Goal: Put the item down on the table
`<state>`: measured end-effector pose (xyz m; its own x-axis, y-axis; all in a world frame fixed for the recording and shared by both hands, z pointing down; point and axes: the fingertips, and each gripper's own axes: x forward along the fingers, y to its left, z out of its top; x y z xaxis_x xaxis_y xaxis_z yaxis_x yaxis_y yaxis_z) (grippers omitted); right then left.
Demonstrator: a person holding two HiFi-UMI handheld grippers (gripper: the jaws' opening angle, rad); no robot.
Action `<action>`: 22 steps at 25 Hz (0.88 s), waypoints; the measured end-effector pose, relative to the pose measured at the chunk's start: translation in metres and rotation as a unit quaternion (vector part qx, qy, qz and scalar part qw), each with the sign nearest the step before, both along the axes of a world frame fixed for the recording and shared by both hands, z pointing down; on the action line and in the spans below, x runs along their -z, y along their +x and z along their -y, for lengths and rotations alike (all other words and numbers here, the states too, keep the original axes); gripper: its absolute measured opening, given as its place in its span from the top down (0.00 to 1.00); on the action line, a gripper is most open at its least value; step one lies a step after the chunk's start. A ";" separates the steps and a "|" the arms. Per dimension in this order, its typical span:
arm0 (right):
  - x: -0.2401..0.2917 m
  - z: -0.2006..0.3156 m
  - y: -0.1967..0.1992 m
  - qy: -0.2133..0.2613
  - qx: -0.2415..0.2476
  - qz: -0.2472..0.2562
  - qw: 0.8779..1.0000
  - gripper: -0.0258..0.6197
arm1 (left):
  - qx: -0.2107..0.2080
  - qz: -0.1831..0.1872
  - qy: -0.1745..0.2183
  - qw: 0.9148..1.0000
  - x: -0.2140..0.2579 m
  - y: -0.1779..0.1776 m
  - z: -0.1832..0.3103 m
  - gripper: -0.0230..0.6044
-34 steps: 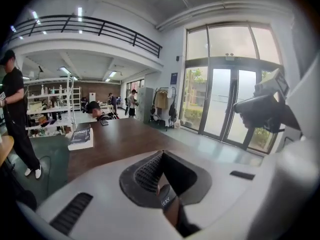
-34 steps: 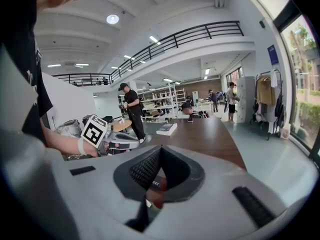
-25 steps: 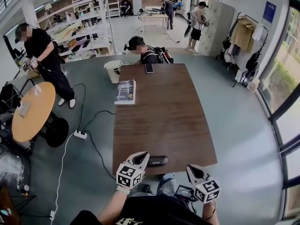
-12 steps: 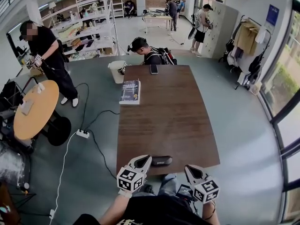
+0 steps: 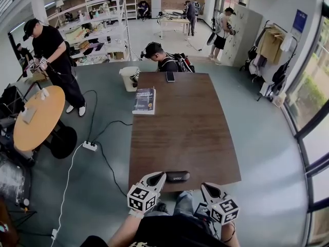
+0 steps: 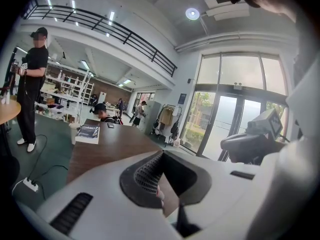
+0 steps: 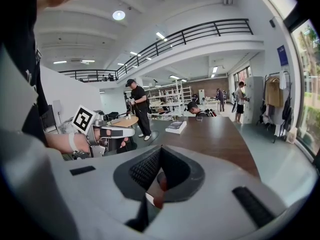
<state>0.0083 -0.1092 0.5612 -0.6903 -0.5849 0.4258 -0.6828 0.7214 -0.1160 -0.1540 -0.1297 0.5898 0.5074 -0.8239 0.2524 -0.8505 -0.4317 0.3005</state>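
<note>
A black oblong case [image 5: 177, 176] lies flat on the brown table [image 5: 180, 127], close to its near edge. My left gripper [image 5: 158, 175] hangs just left of the case. Its jaws are shut with nothing between them, as the left gripper view also shows [image 6: 161, 154]. I cannot tell whether its tip touches the case. My right gripper [image 5: 205, 186] hovers off the table's near edge, right of the case and apart from it. Its jaws [image 7: 160, 149] meet at the tip and hold nothing.
A book [image 5: 145, 100] and a phone [image 5: 170, 76] lie at the table's far end, where a person [image 5: 162, 58] sits. A white bin [image 5: 129, 78], a round wooden table [image 5: 36, 120] and a power strip [image 5: 89, 146] with cables are on the left.
Both grippers have drawn back a little toward my body. The case has stayed where it lies on the table.
</note>
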 end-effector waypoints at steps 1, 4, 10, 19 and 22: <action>0.000 -0.001 -0.001 -0.001 0.001 -0.001 1.000 0.98 | -0.002 0.000 0.000 1.000 0.001 0.000 -0.001 0.95; 0.002 -0.003 -0.006 -0.002 0.006 -0.004 1.000 0.98 | -0.004 -0.003 0.003 1.000 0.004 0.000 -0.004 0.95; 0.010 0.003 -0.021 0.013 0.023 -0.003 1.000 0.98 | 0.003 -0.010 0.005 1.000 0.006 -0.005 -0.008 0.95; 0.012 -0.003 -0.011 0.015 0.041 -0.002 0.999 0.98 | 0.010 -0.013 0.013 1.000 0.019 0.013 -0.013 0.95; 0.011 -0.008 0.001 0.013 0.039 0.002 0.999 0.98 | 0.006 -0.016 0.017 1.000 0.023 0.026 -0.020 0.95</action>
